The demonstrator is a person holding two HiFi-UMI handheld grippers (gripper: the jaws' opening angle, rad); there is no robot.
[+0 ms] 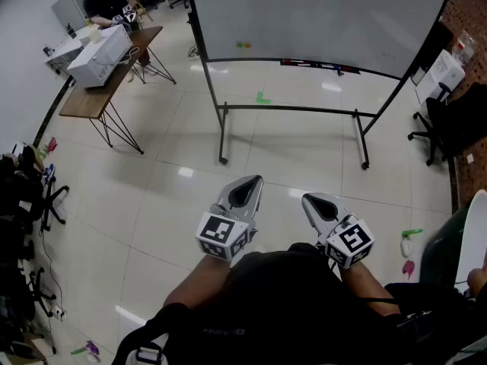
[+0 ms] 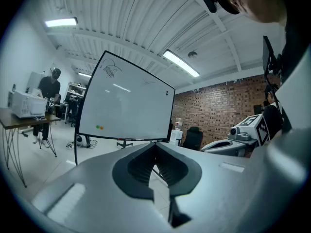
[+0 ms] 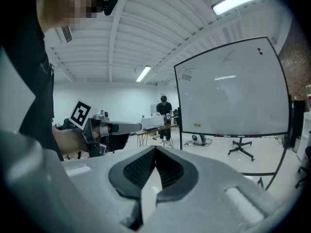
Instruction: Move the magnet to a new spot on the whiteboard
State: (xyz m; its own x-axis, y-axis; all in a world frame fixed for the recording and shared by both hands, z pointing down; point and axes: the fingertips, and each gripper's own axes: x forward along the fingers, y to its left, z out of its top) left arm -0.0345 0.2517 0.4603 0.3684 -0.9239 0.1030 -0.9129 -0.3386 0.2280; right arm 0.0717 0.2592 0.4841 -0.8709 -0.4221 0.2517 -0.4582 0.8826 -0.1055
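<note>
Dark magnet (image 2: 166, 92) high on whiteboard (image 2: 126, 106), gripper views only; both grippers' fingers (image 1: 245, 195) closed, empty.

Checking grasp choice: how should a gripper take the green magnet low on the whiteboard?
Probably by its rim: come straight at the whiteboard face, jaws above and below the green magnet, since it lies flat there and an orange magnet sits close beside it.
</note>
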